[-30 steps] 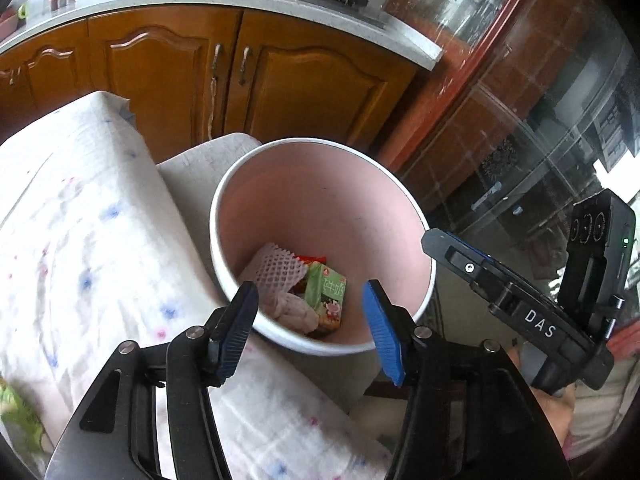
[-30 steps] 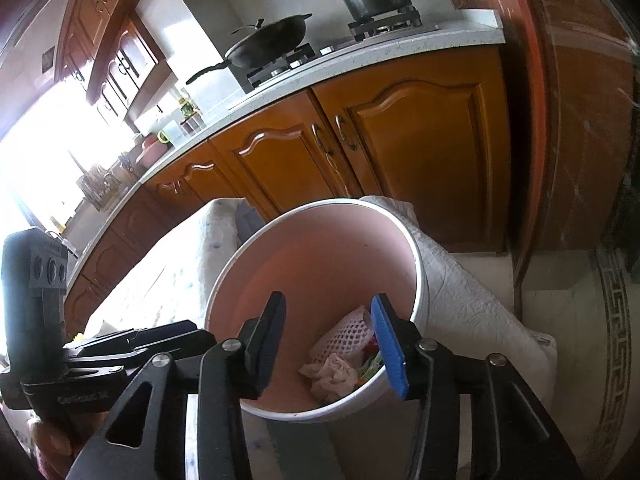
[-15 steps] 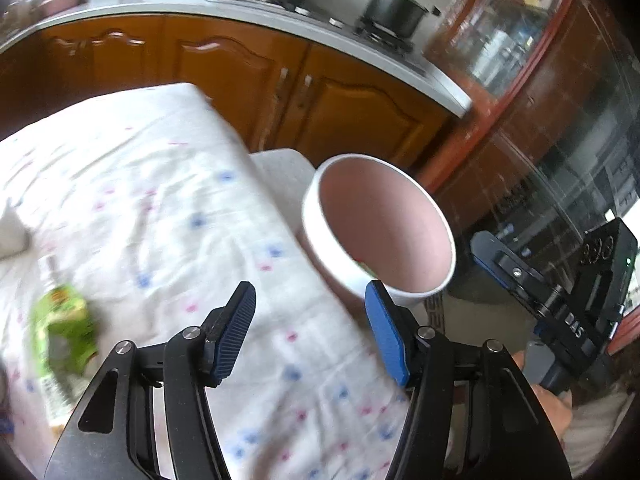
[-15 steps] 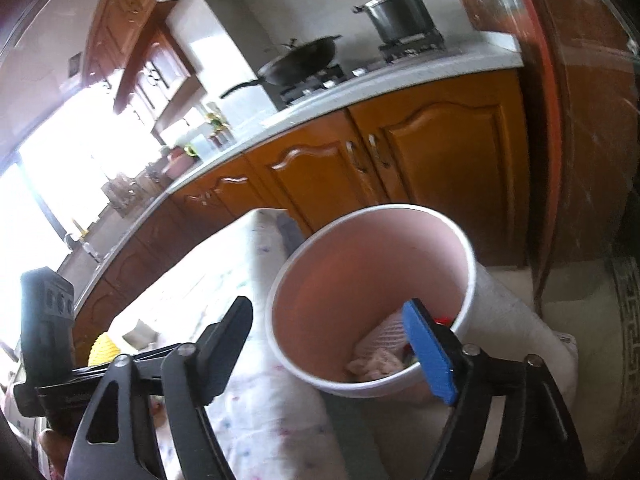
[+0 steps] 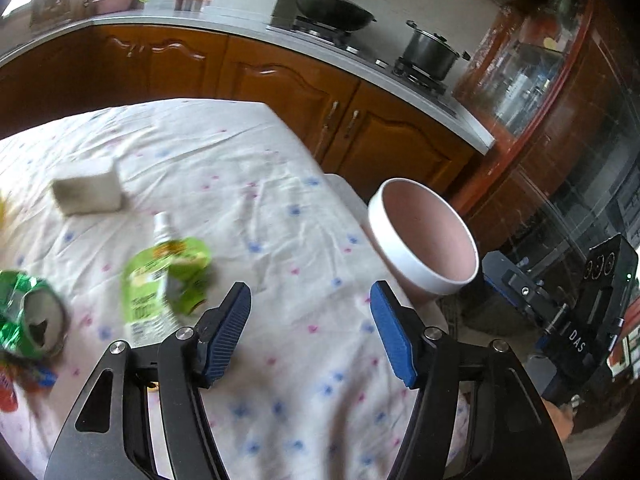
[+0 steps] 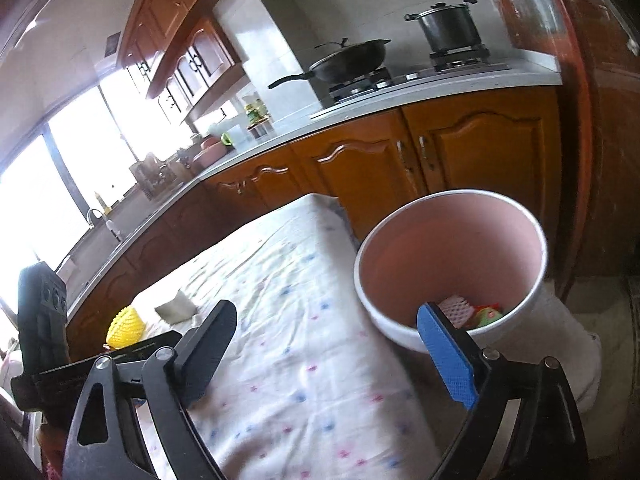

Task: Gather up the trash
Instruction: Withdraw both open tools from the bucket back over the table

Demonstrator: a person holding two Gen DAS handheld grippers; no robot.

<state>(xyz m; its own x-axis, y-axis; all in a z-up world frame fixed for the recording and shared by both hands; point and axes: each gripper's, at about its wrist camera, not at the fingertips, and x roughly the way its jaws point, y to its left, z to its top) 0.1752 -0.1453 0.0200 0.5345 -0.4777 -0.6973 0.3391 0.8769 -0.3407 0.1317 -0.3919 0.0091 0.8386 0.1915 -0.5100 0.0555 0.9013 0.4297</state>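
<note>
A pink bin with a white rim stands beside the table's right end; in the right wrist view the bin holds a foam net and coloured wrappers. A green drink pouch, a crushed green can and a white sponge block lie on the flowered cloth. My left gripper is open and empty above the cloth, right of the pouch. My right gripper is open and empty by the bin's near rim.
The table has a white flowered cloth. A yellow spiky ball sits at its far end. Wooden cabinets and a counter with a wok and pot stand behind. A glass cabinet is at the right.
My left gripper has swung left, away from above the bin and over the table, bringing the pouch, can and sponge into view. My right gripper has opened wider and drawn back from the bin.
</note>
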